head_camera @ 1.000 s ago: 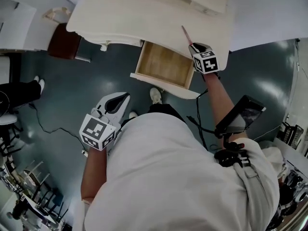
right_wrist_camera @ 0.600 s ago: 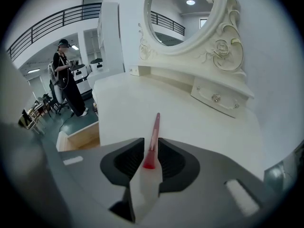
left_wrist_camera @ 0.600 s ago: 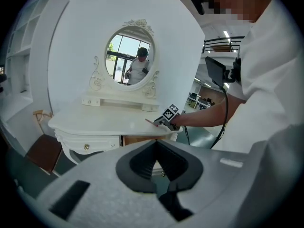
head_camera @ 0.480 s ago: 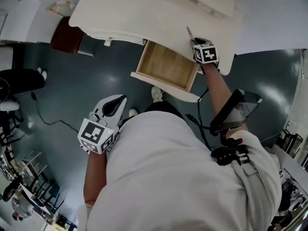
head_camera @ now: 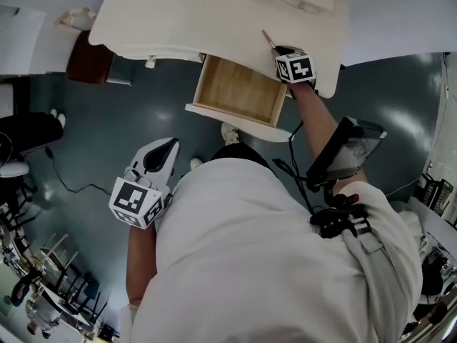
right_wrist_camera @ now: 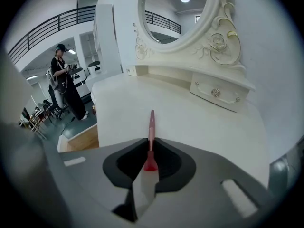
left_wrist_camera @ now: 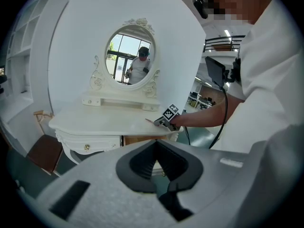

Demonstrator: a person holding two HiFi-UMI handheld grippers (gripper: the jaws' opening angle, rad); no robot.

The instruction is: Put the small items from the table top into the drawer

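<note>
Jaws of right gripper (right_wrist_camera: 151, 140) pinch pink stick (right_wrist_camera: 151, 125); head view shows drawer (head_camera: 235, 91).

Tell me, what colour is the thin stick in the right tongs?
The stick is pink; the right gripper view shows it best.

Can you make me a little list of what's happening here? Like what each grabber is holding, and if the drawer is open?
Right gripper: shut on a thin pink stick, over the white dressing table
Left gripper: shut, holding nothing, down low beside the person
Drawer: pulled open, looks empty inside
Mirror: oval, standing on the table
</note>
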